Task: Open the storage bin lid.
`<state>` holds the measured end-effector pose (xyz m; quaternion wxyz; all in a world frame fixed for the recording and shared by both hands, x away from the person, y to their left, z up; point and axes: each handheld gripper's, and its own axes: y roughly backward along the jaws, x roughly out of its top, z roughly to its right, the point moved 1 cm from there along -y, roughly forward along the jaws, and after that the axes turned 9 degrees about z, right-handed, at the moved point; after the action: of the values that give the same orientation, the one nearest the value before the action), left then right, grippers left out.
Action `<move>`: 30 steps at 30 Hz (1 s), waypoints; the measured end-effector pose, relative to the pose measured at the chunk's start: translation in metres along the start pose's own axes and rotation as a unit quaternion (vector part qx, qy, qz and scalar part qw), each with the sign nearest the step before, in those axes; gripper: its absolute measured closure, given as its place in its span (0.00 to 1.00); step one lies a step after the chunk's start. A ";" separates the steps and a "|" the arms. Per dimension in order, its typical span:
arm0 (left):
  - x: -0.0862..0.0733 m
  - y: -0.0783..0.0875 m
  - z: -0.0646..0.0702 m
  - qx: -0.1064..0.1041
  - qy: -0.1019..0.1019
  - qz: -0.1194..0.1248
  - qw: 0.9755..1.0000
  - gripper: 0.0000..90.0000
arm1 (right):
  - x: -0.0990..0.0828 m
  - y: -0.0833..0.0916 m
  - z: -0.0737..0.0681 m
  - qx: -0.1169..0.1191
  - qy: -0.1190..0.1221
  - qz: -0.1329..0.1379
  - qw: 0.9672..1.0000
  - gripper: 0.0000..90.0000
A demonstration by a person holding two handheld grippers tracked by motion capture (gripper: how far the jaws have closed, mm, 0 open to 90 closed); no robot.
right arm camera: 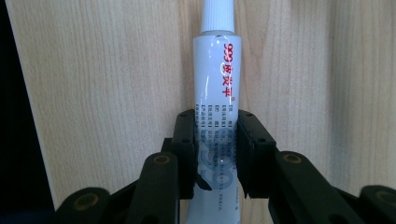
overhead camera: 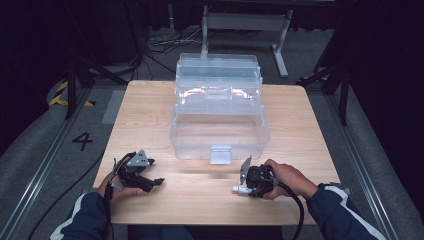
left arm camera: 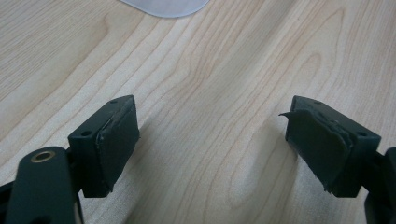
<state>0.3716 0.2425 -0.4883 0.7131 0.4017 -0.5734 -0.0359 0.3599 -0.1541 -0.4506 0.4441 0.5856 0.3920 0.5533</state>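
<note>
A white tube with red print and a ribbed white cap lies level just above the wooden table, near its front right. My right gripper is shut on the tube's lower body, one pad pressing each side. From above, the tube's cap end sticks out to the left of the right gripper. At the front left, my left gripper rests low over the table, pointing right. Its jaws stand wide apart, and the left gripper has only bare wood between the pads.
A clear plastic toolbox stands open in the middle of the table, its tiered trays folded back toward the far edge and its latch facing me. A corner of the box shows ahead of the left gripper. Cables trail off the front edge.
</note>
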 end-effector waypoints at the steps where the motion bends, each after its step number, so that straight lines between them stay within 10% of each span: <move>1: 0.000 0.000 0.000 0.000 0.000 0.000 1.000 0.19 | 0.000 0.000 0.000 -0.001 0.001 -0.001 1.000 0.80; 30: -0.001 0.000 0.000 0.003 -0.001 0.004 1.000 0.19 | -0.002 0.050 0.011 -0.026 0.005 0.040 0.999 0.80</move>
<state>0.3709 0.2431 -0.4890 0.7117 0.4013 -0.5758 -0.0314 0.3687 -0.1724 -0.4031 0.4347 0.5863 0.3558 0.5837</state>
